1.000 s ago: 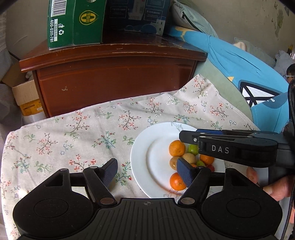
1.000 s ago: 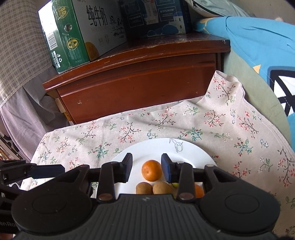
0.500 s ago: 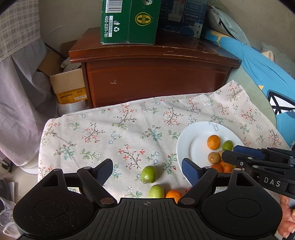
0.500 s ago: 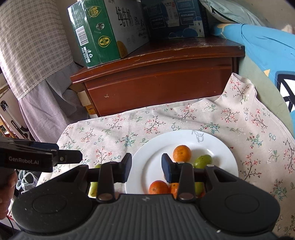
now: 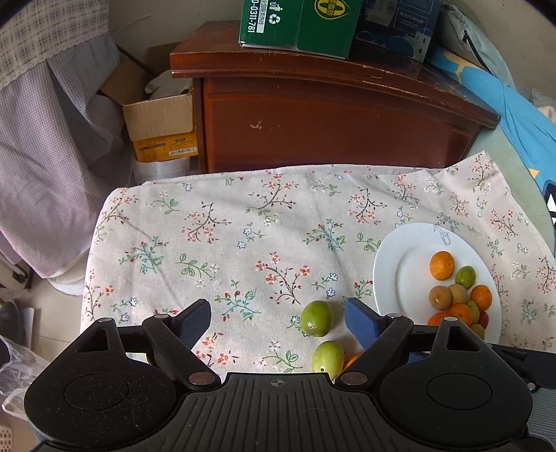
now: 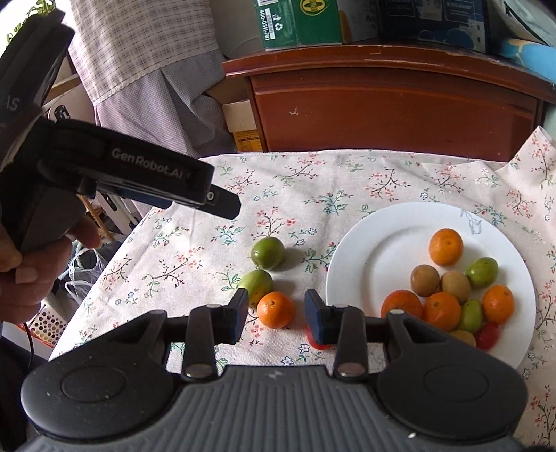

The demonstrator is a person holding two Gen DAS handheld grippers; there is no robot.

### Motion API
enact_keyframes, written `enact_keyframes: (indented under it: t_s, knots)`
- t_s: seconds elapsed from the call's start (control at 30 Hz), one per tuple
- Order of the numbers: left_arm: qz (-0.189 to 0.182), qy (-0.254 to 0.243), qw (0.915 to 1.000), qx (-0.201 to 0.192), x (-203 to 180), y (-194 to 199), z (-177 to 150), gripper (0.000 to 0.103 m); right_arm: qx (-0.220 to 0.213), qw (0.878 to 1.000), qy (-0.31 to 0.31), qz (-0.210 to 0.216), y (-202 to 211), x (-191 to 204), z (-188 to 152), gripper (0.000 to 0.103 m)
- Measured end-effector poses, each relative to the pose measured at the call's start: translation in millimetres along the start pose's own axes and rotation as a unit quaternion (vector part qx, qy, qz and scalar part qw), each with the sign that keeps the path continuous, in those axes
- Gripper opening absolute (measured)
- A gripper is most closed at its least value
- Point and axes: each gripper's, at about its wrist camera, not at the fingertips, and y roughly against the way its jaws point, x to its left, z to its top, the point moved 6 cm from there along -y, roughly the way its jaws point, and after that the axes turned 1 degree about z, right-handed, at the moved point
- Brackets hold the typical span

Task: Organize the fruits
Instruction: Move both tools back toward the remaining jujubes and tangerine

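Note:
A white plate (image 5: 389, 278) at the right of the floral cloth holds several oranges, brown and green fruits. Two green fruits (image 5: 317, 318) and an orange lie loose on the cloth left of the plate. My left gripper (image 5: 278, 321) stands wide open above the cloth; the farther green fruit sits inside its span, near the right finger, untouched. My right gripper (image 6: 277, 314) is narrowly open around the loose orange (image 6: 276, 309), with a gap on both sides. A small red fruit (image 6: 314, 344) peeks out under its right finger. The plate (image 6: 365, 243) lies to its right.
A dark wooden cabinet (image 5: 330, 118) with a green carton (image 5: 299, 24) on top stands behind the table. A cardboard box (image 5: 161, 128) and hanging cloth are at the left. In the right wrist view a hand (image 6: 31, 264) holds the left tool's black body (image 6: 139, 170) over the table's left corner.
Both views have swung left, from over the plate to the loose fruits on the cloth. The left jaws have widened. The right jaws keep the same narrow gap.

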Motion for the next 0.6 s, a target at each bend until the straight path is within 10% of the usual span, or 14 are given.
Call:
enact_keyframes:
  t_s: [0.6]
  knots:
    - [-0.013,-0.042,0.9986,0.029,-20.5,-39.7,-14.4,0.086,0.024,0.997,0.072,-0.03,-33.2,10.0,-15.6,0.028]
